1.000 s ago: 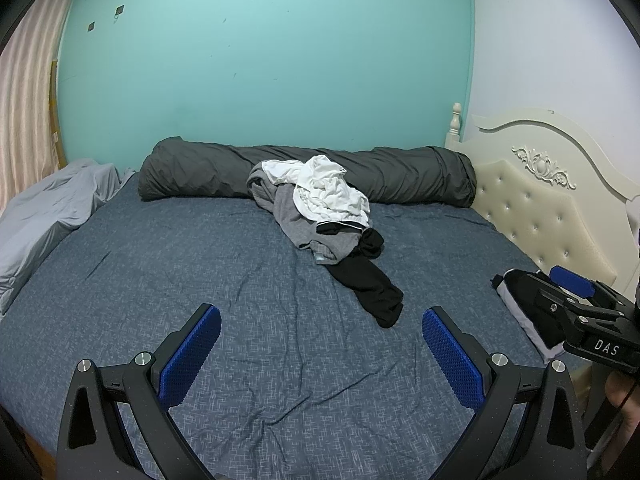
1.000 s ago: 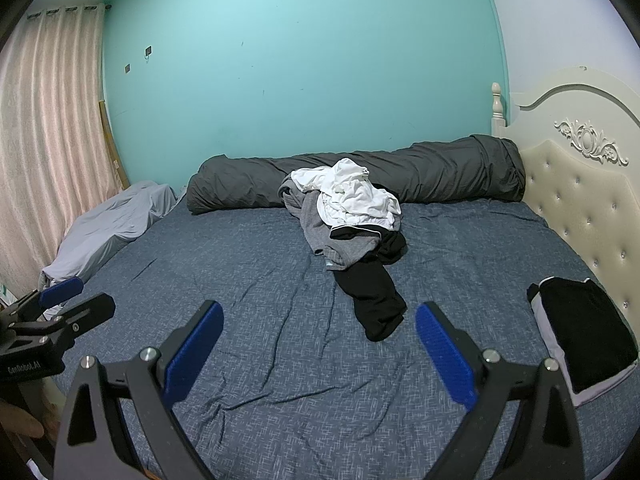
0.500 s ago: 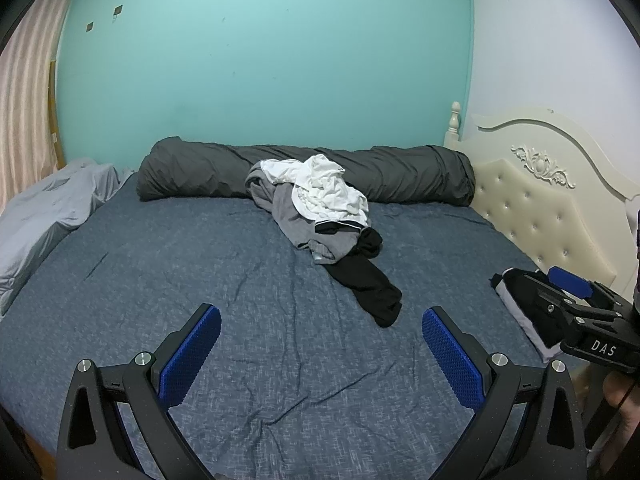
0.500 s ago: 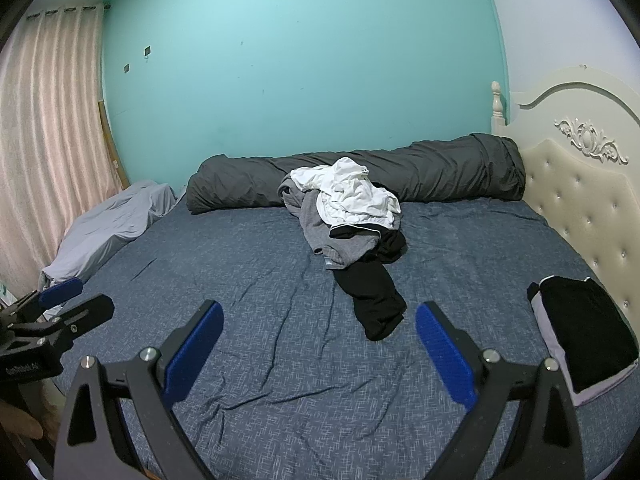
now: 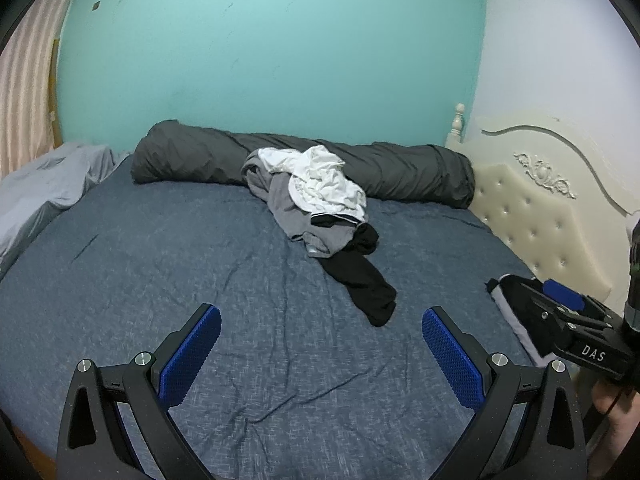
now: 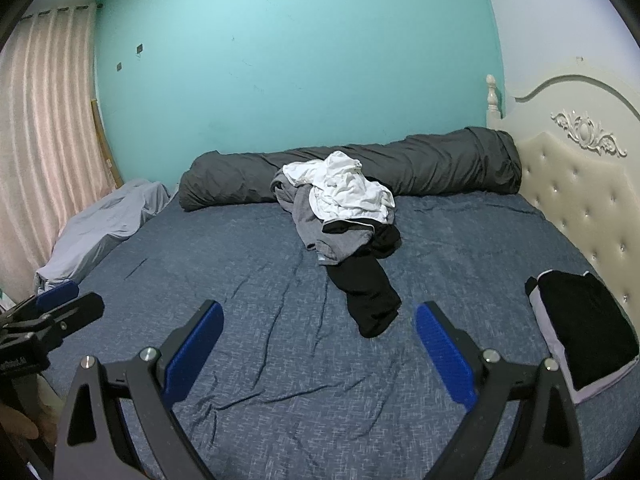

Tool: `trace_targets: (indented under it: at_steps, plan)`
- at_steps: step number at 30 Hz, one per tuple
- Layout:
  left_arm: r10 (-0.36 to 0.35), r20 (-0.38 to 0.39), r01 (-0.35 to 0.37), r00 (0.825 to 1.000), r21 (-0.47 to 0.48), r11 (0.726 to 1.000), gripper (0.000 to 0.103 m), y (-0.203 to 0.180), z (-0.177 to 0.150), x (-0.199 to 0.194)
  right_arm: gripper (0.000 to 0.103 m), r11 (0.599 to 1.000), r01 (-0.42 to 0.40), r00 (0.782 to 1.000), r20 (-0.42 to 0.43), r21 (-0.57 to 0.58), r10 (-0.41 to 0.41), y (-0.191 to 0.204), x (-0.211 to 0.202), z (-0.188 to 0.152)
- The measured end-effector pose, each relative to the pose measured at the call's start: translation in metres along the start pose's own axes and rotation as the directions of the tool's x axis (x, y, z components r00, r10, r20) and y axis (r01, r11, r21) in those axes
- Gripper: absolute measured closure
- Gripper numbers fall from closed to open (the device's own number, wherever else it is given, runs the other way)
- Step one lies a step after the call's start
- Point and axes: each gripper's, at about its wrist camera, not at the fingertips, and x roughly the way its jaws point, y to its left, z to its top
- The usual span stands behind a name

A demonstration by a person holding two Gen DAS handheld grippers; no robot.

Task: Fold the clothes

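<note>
Clothes (image 5: 320, 204) are lying heaped on the bed (image 5: 160, 264); the left gripper (image 5: 321, 344) and right gripper (image 6: 319, 340) are hovering spread wide, holding nothing.

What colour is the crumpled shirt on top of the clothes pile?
White. The crumpled white shirt shows best in the right wrist view.

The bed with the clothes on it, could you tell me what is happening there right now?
A person holds a claw in each hand over the bed. The left claw and the right claw are both open and hold nothing. A pile of white, grey and black clothes lies unfolded against the rolled duvet. One folded black garment sits by the headboard. No piece from the pile is being handled yet.
</note>
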Motion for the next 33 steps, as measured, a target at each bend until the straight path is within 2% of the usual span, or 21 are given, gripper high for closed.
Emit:
trace_targets:
  at_steps: [4,9,23,33]
  plan:
    - [0.035,-0.011,-0.035,0.999,-0.004,0.999,0.0,0.008,-0.005,0.031,0.005,1.0,0.006,1.0,-0.022,0.016,-0.005,-0.011,0.025,-0.005]
    - [0.023,-0.059,-0.026,0.998,-0.047,0.999,0.0,0.026,-0.011,0.085,0.005,0.999,0.007,0.999,-0.048,0.033,-0.005,-0.027,0.068,-0.006]
    - [0.037,-0.127,-0.059,0.991,-0.169,0.984,0.0,0.09,-0.026,0.251,0.005,0.999,-0.007,0.997,-0.079,-0.033,0.004,-0.052,0.218,0.005]
    - [0.051,-0.133,-0.08,0.99,-0.218,0.973,0.0,0.124,-0.027,0.346,0.005,0.997,0.002,0.996,-0.092,-0.077,-0.009,-0.059,0.337,0.019]
